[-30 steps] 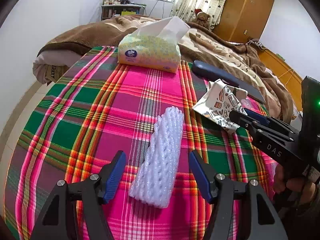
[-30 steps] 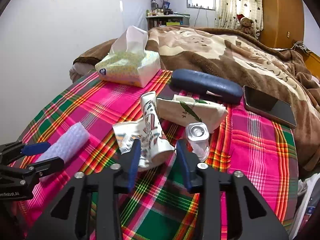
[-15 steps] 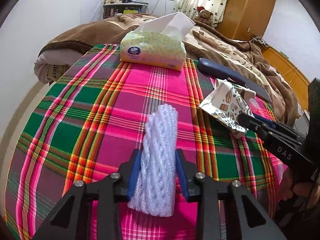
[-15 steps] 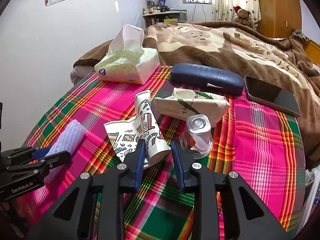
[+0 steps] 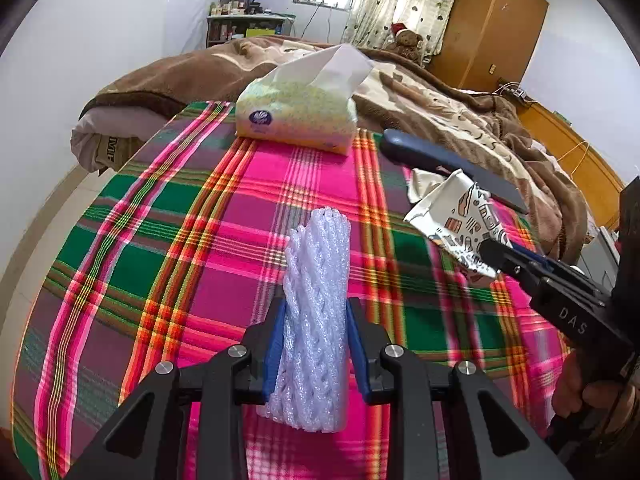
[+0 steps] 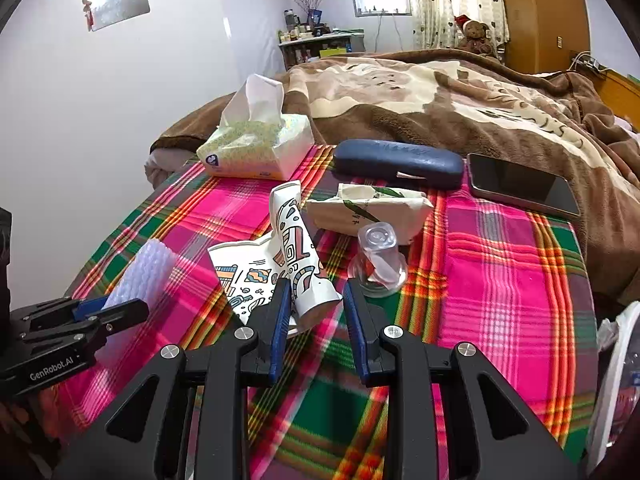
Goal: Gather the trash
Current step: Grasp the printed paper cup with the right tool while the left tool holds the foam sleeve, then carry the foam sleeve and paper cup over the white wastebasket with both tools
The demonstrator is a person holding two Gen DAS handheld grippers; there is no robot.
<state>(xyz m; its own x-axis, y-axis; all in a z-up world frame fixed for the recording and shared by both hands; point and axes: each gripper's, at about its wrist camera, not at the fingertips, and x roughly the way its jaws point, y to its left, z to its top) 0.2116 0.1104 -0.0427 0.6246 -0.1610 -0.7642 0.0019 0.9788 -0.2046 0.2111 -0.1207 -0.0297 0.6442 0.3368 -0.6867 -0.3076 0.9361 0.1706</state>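
Near the front edge of the plaid cloth [image 5: 168,216], your left gripper [image 5: 314,344] clamps the foam net sleeve [image 5: 316,300], long axis pointing away, while your right gripper [image 6: 316,312] pinches the crumpled paper cup [image 6: 298,264] further right.

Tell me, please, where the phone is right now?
In the right wrist view, the phone lies far right on the brown blanket, beside the blue glasses case.

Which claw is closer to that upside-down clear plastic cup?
The right claw. It grips the crushed paper cup just left of the clear plastic cup; the left claw holds the foam net sleeve farther left.
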